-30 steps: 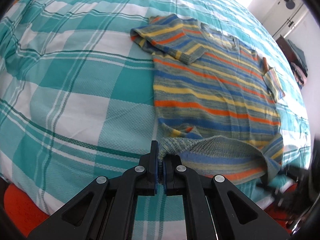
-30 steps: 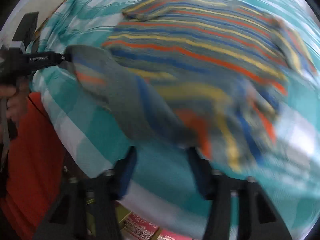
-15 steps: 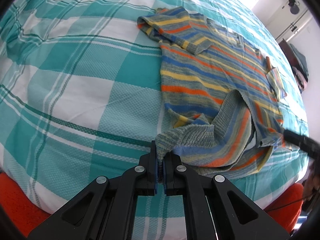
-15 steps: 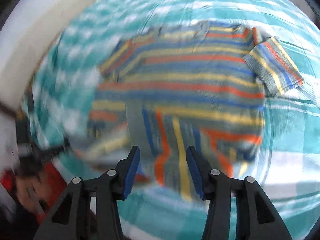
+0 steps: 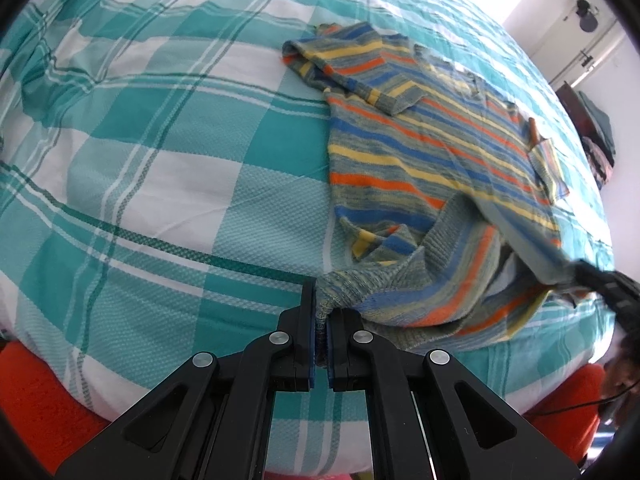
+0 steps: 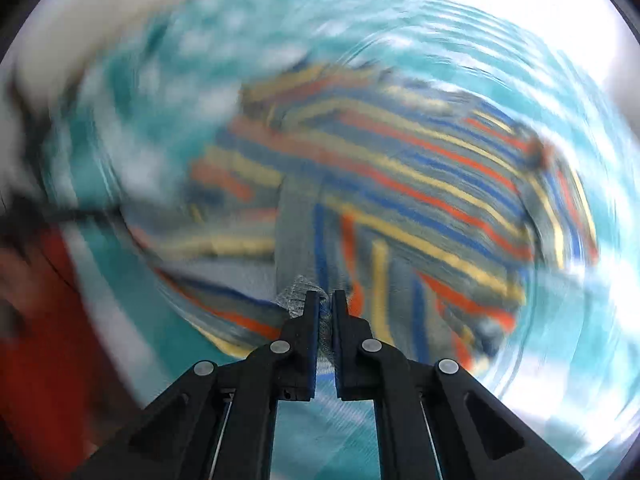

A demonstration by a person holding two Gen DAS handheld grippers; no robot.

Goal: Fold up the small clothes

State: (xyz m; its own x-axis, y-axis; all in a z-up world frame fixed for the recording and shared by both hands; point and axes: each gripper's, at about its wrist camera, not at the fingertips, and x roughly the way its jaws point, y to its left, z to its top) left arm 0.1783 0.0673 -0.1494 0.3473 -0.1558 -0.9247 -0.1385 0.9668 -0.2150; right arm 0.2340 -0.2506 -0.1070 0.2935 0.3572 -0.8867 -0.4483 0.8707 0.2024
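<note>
Striped sweater [image 5: 432, 148] lies on teal-checked bedspread [image 5: 160, 168], hem end lifted off it. Left gripper [image 5: 321, 312] clamped on 1 hem corner nearest bedspread's front edge. Right gripper [image 6: 326, 308] pinches other hem corner, fabric bunched between jaws; right view heavily motion-blurred. Sweater's upper body flat on bedspread.

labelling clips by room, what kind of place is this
Probably a bedroom: a striped shirt lies on a bed's teal checked cover, with folded clothes stacked on a shelf by the far wall.

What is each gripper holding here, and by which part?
Both grip the striped shirt by its bottom hem: left gripper at one corner, right gripper at the other.
</note>
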